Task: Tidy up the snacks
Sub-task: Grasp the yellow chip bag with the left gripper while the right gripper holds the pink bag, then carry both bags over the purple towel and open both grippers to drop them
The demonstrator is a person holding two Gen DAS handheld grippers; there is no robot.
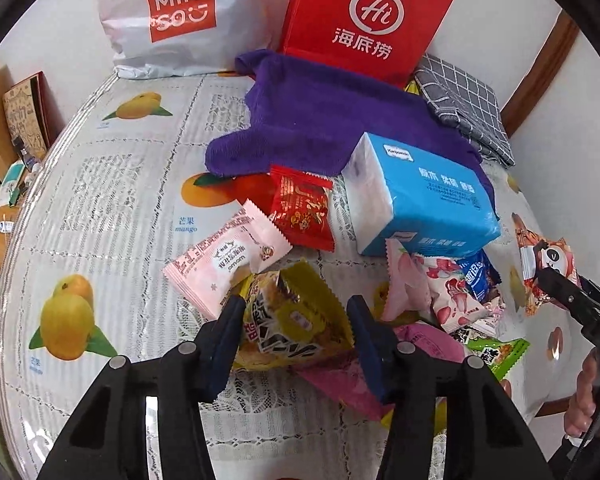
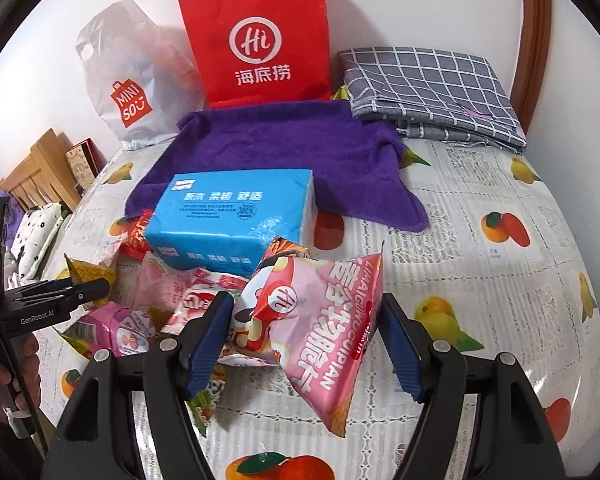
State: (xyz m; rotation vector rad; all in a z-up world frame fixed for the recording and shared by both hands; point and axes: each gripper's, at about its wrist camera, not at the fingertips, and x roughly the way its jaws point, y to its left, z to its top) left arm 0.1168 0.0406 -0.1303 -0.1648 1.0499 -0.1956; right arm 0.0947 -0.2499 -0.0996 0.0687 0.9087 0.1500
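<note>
1. On the tabletop [image 2: 500,280], under a clear cover over a fruit-print lace cloth, a heap of snack packets lies in front of a blue tissue pack [image 2: 236,216].
2. The left tool [image 1: 296,320] has its blue pads either side of a yellow snack packet [image 1: 296,316]; the pads sit right against its edges, but I cannot tell whether they press it.
3. At about 11 o'clock from that packet lies a pale pink wafer packet [image 1: 228,256], and at 12 o'clock a red foil packet [image 1: 304,212].
4. The right tool [image 2: 304,332] pinches a puffy pink crisps bag [image 2: 320,320], its pads bearing on both sides, the bag tilted with its lower corner hanging toward 6 o'clock.
5. In the left view, that bag and tool show at 3 o'clock, with a strawberry-print packet [image 1: 456,292] and a green packet [image 1: 496,352] between.
6. At 12 o'clock behind the tissue pack a purple towel [image 2: 284,148] is spread; the pack rests partly on it.
7. Against the wall stand a red Haidilao paper bag [image 2: 260,40] and, at its 9 o'clock, a white Miniso bag [image 2: 136,92].
8. A folded grey checked cloth [image 2: 428,88] lies at 1 o'clock.
</note>
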